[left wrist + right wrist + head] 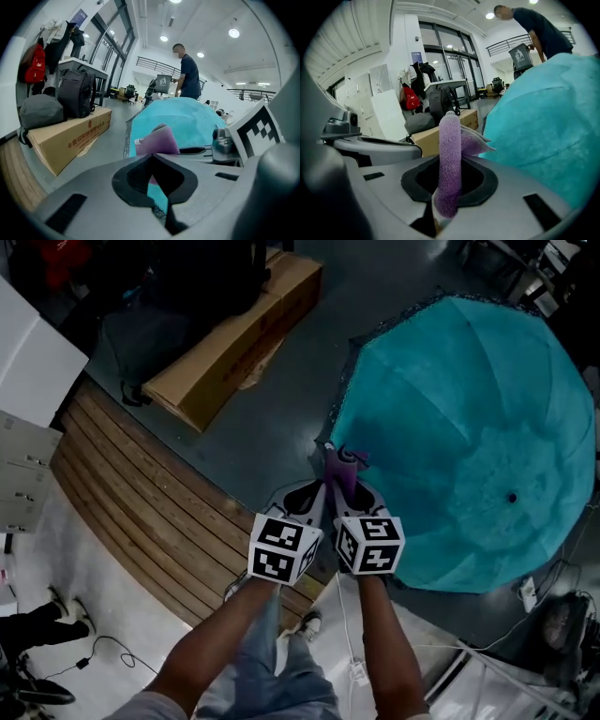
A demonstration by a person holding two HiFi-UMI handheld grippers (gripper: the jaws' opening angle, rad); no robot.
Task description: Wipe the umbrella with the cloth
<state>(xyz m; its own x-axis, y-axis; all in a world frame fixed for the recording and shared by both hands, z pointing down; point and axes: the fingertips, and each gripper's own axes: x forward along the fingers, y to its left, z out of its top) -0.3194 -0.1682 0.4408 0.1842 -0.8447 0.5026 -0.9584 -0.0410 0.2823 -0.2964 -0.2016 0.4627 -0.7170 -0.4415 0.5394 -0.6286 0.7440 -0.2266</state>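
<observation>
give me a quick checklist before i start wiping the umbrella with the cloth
1. Cloth gripped: ok, the right gripper has its jaws shut on it.
2. Umbrella steadied: ok, the left gripper has its jaws shut on the teal rim.
3. Canopy open and bare: ok.
4. Cloth touching canopy: cannot tell; it sits right at the rim.
5. Box out of the way: ok, it lies apart, to the left.
</observation>
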